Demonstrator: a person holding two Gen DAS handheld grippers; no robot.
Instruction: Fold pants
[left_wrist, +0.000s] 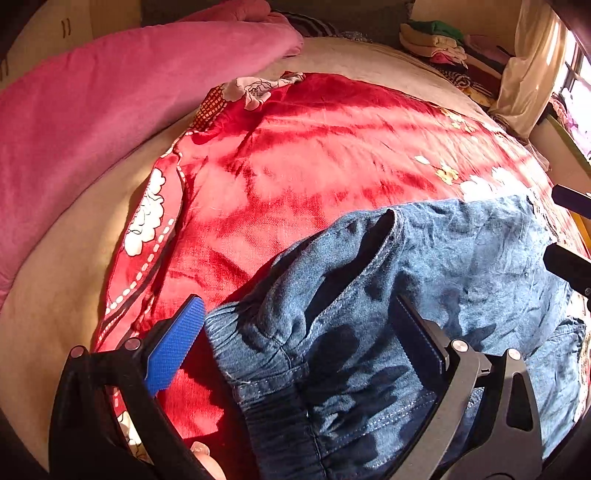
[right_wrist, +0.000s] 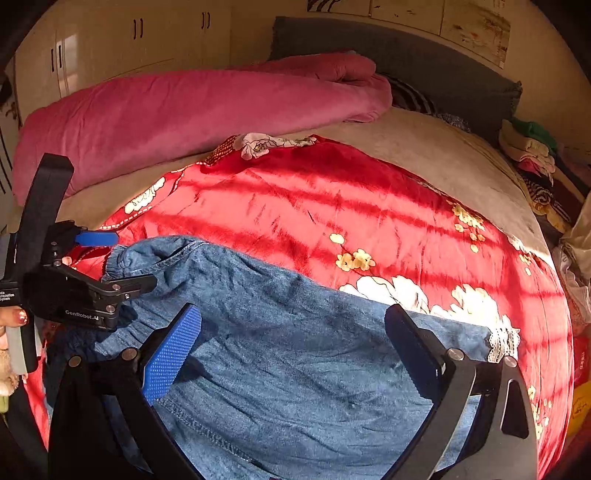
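- Blue denim pants (right_wrist: 288, 343) lay spread on a red floral blanket (right_wrist: 314, 206) that covered the near part of the bed (right_wrist: 436, 155), the cloth creased and lit in stripes of sunlight.
- The elastic waistband (left_wrist: 258, 376) sat at the pants' left end, bunched and gathered, with a dark pocket opening (left_wrist: 354, 258) just past it.
- The left gripper (left_wrist: 295, 325) hovered over the waistband with its fingers (left_wrist: 173, 347) spread wide; one blue-padded finger stood over the red blanket just beside the denim, the other over the denim itself, and nothing was clamped between them.
- The right gripper (right_wrist: 295, 332) hung over the leg part of the pants, its fingers (right_wrist: 170, 354) also released and wide apart, with only flat denim showing in the gap.
- In the right wrist view the left gripper showed at the far left edge, near the waistband, with a fingertip (right_wrist: 18, 316) with a painted nail against its body.
- A white lace trim (right_wrist: 504, 343) edged the pants at their right end.
- A rolled pink quilt (right_wrist: 184, 114) lay along the far side of the bed, well apart from the pants.
- A pile of folded clothes (right_wrist: 535, 158) stood at the bed's far right corner.
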